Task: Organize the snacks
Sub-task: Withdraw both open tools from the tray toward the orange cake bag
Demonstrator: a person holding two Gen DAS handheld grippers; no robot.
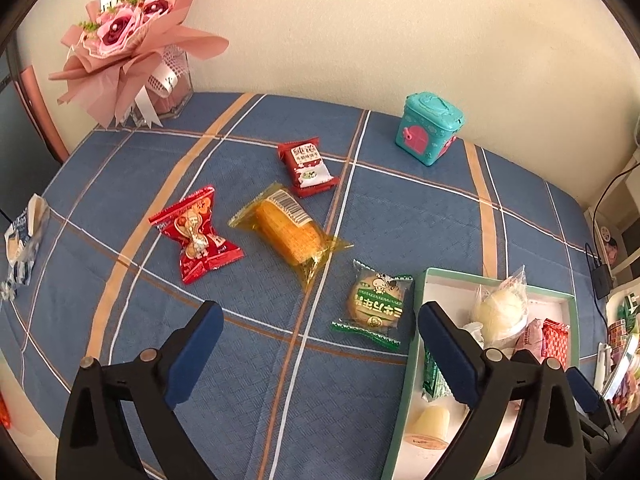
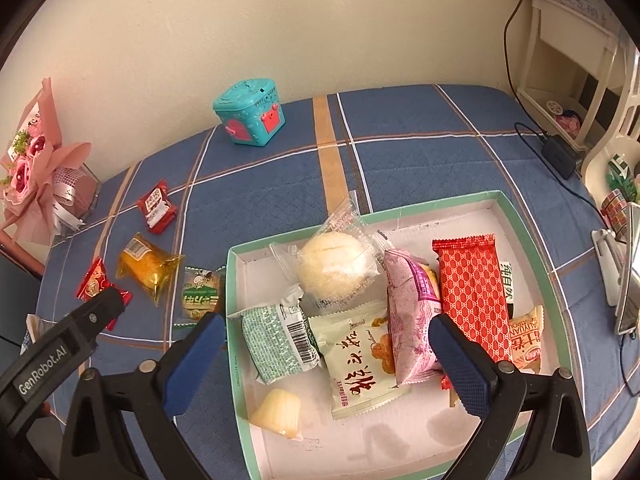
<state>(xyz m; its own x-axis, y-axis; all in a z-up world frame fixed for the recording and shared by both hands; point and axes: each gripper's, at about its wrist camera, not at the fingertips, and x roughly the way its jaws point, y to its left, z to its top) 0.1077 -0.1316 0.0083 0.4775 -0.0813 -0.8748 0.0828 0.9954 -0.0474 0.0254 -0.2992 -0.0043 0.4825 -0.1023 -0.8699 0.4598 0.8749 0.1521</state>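
Observation:
My left gripper (image 1: pixel 320 354) hangs open over the blue plaid cloth with nothing between its fingers. Ahead of it lie a green biscuit pack (image 1: pixel 374 304), a yellow cake pack (image 1: pixel 290 234), a red twisted pack (image 1: pixel 196 236) and a dark red pack (image 1: pixel 306 166). My right gripper (image 2: pixel 326 360) is open above the green-rimmed box (image 2: pixel 532 240), holding nothing. Inside the box are a wrapped bun (image 2: pixel 336 268), a teal pack (image 2: pixel 276 340), a white pack (image 2: pixel 360 360), a pink pack (image 2: pixel 412 312), a red wafer (image 2: pixel 472 296) and a jelly cup (image 2: pixel 280 408).
A teal toy box (image 1: pixel 430 134) stands by the wall at the back. A pink bouquet (image 1: pixel 128 36) fills the back left corner. A crumpled wrapper (image 1: pixel 24 240) lies at the left edge. A charger with cables (image 2: pixel 560 152) and a phone stand (image 2: pixel 616 272) sit to the right.

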